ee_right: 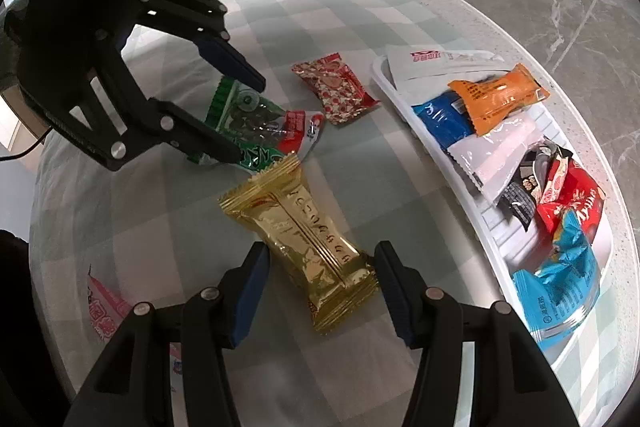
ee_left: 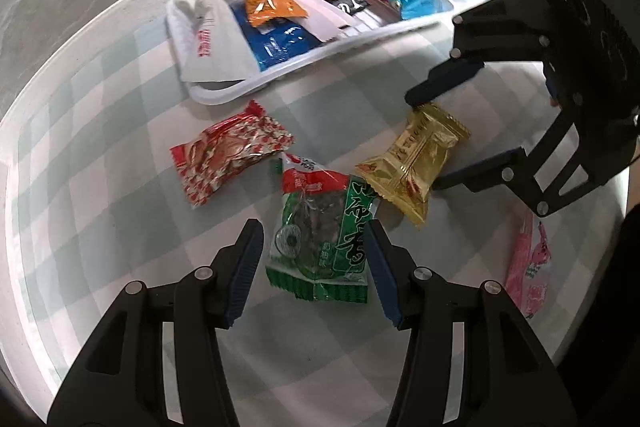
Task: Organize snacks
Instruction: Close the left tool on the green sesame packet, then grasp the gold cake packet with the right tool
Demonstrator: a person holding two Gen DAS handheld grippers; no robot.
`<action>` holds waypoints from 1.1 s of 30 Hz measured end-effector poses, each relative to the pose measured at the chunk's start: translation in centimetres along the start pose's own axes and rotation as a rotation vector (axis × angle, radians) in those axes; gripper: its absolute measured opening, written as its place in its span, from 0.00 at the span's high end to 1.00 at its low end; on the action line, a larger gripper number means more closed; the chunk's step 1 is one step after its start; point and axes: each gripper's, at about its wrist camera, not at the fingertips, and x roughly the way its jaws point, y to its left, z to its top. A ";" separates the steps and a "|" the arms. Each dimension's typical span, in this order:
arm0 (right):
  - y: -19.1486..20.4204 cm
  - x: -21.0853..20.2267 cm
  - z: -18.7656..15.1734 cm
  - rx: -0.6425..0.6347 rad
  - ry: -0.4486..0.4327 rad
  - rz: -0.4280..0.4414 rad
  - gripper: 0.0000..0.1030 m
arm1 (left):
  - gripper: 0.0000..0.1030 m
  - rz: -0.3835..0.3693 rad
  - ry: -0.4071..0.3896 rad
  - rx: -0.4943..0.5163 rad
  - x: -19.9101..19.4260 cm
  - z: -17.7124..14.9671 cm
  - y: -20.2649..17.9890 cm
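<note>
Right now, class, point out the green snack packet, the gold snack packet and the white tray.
green snack packet point(ee_left: 320, 227), left wrist view, packet's middle
gold snack packet point(ee_right: 308, 243), right wrist view, packet's middle
white tray point(ee_left: 224, 93), left wrist view, near rim

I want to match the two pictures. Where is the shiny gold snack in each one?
Left wrist view: the gold snack lies right of centre, between the right gripper's fingers.
Right wrist view: the gold snack lies low in the middle, between that gripper's own fingers.
Shared landmark: the white tray of snacks.
</note>
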 end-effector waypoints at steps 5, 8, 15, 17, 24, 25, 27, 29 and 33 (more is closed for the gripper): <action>-0.2 0.2 0.2 0.007 0.001 0.011 0.44 | 0.51 -0.015 0.017 0.030 0.8 0.5 -0.3; -0.5 1.0 0.9 0.009 0.004 0.018 0.44 | 0.51 -0.017 0.024 0.043 1.2 0.7 -0.7; -0.6 1.3 1.1 0.012 0.010 0.031 0.44 | 0.51 -0.011 0.032 0.054 2.0 0.8 -1.1; -0.8 1.6 1.5 0.007 0.013 0.031 0.44 | 0.51 -0.010 0.027 0.050 2.0 0.7 -1.1; -0.5 2.1 2.3 -0.014 0.014 0.023 0.44 | 0.51 -0.015 0.011 0.038 2.0 0.5 -1.0; -0.5 2.2 2.4 -0.017 0.014 0.020 0.44 | 0.51 -0.015 0.009 0.037 1.9 0.4 -1.0; -0.5 2.3 2.6 -0.028 0.014 0.012 0.44 | 0.51 -0.018 0.002 0.030 1.8 0.2 -1.0; -0.4 2.4 2.9 -0.037 0.012 0.008 0.44 | 0.51 -0.018 -0.004 0.030 1.8 0.0 -1.0; -0.2 3.0 3.6 -0.060 0.012 -0.002 0.44 | 0.51 -0.019 -0.010 0.028 1.7 -0.3 -0.9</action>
